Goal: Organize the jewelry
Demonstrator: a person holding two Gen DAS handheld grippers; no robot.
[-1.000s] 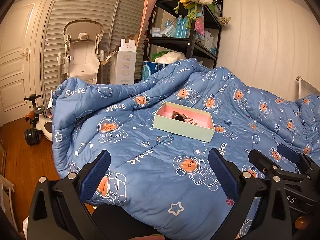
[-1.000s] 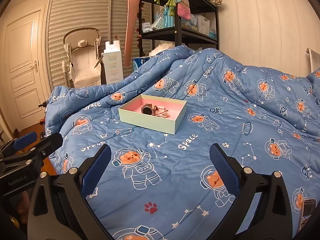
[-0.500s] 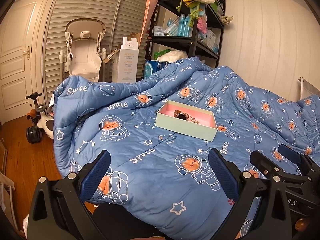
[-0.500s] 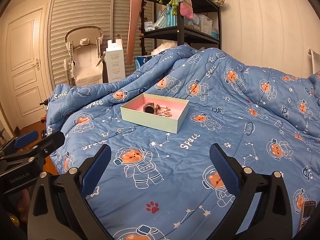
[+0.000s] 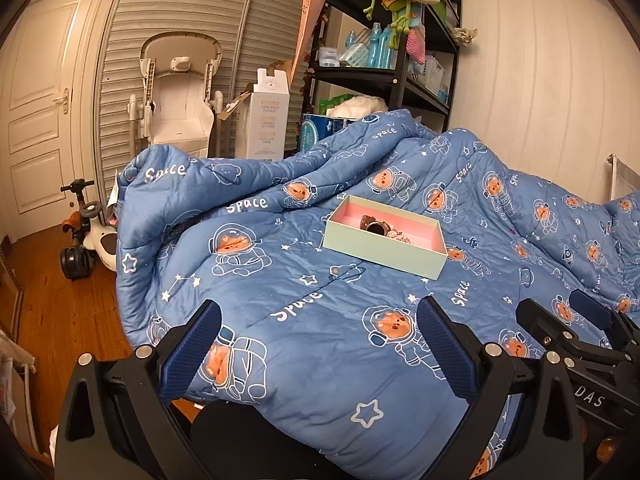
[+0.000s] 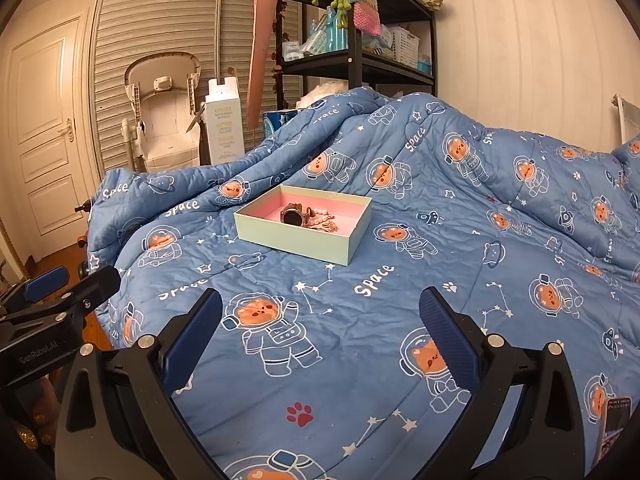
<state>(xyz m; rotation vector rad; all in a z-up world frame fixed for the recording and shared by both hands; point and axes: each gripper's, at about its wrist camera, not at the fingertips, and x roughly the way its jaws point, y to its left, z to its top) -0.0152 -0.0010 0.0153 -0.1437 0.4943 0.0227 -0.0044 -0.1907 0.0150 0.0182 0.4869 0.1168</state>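
A shallow mint-green cardboard box with pink lining (image 6: 304,222) sits mid-frame on the blue astronaut-print quilt (image 6: 460,264), holding a rose-gold watch (image 6: 291,215) and beaded chains (image 6: 326,220). Bare quilt surrounds it. Left gripper (image 5: 320,350) and right gripper (image 6: 320,340) hover released, well short of it.

A shallow rectangular box (image 6: 304,242), pale green outside and pink inside, lies open-topped and flat on the blue comforter (image 6: 360,320), one corner turned toward the cameras. Inside it, toward the left half, rests a watch (image 6: 292,216) with a round dark face in a rose-gold case, and just beside it on the right lies a small heap of pale pink bead and rose-gold chain jewelry (image 6: 326,220). In the left wrist view the box (image 5: 382,246) hides most of its contents behind its near wall, only the watch (image 5: 374,226) and some chain showing.
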